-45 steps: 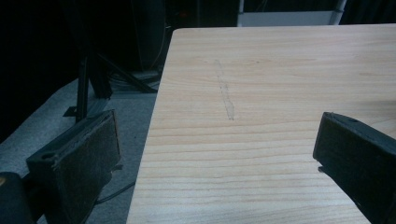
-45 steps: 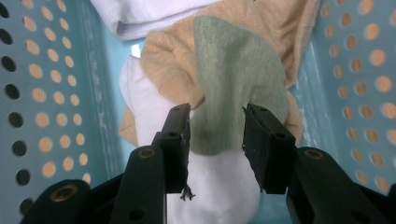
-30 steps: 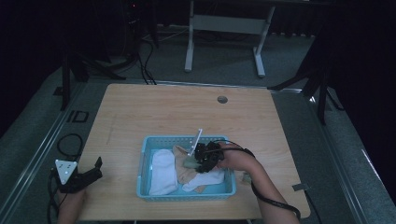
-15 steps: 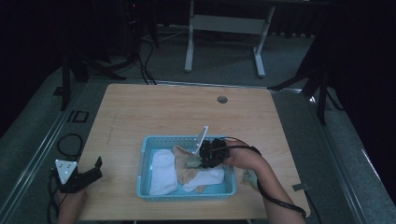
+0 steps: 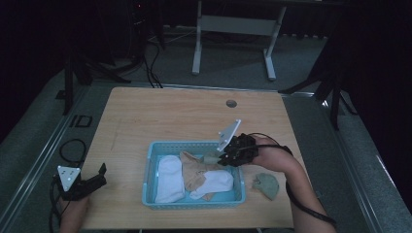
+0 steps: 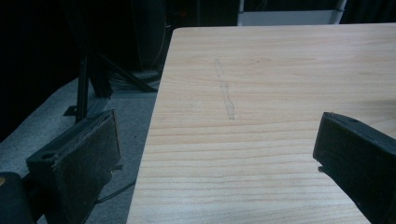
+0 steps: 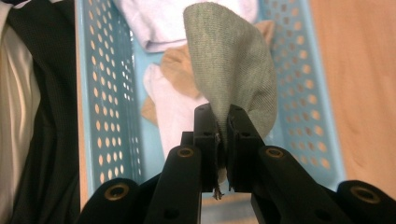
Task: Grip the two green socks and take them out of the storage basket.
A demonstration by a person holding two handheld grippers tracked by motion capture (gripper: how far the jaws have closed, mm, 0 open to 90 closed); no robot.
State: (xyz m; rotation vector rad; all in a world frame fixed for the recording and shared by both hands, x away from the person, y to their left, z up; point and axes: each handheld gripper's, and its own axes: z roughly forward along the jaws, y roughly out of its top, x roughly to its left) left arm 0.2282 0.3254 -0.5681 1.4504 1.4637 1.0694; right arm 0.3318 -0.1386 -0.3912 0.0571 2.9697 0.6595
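Observation:
A light blue perforated basket (image 5: pixel 150 167) sits at the table's front middle, with white socks (image 5: pixel 169 177) and a tan sock (image 5: pixel 194 174) lying in it. My right gripper (image 5: pixel 224 156) hovers over the basket's right rim, shut on a grey-green sock (image 7: pixel 233 60) that hangs from its jaws above the basket wall (image 7: pixel 112 93). In the right gripper view, the right gripper (image 7: pixel 223 114) pinches the sock's edge. A second grey-green sock (image 5: pixel 266 185) lies on the table right of the basket. My left gripper (image 5: pixel 99 175) rests at the front left corner, open, with nothing between its jaws.
The left gripper (image 6: pixel 215 128) looks along bare wood with a faint pencil mark (image 6: pixel 225 95), right at the table's left edge. A round cable hole (image 5: pixel 231 103) sits near the far edge. Dark stands and a white frame (image 5: pixel 233 29) occupy the floor beyond.
My right gripper has drawn to the right, from over the basket's middle to its right rim, with the grey-green sock still in it. The left gripper has stayed put.

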